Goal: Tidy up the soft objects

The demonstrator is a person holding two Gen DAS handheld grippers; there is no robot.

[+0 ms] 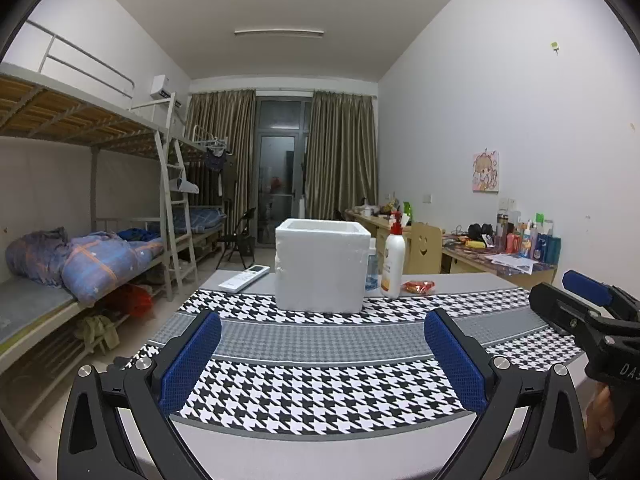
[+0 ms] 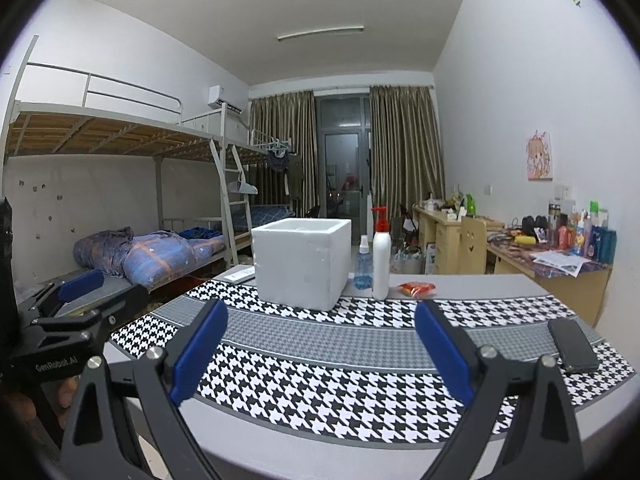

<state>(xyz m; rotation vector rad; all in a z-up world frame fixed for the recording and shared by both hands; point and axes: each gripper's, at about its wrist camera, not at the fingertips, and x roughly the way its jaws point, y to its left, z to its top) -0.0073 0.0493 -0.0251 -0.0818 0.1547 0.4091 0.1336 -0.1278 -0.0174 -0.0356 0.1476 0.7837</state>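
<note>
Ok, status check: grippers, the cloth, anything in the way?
Left gripper open, empty. Right gripper open, empty. Houndstooth cloth flat on table, untouched. Foam box and phone resting on it.

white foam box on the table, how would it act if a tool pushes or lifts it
The white foam box looks like expanded foam, so probably very light and apt to slide on the houndstooth cloth. Its walls seem stiff but crumbly: the corner edge looks pitted, so a hard pinch may dent it.
</note>
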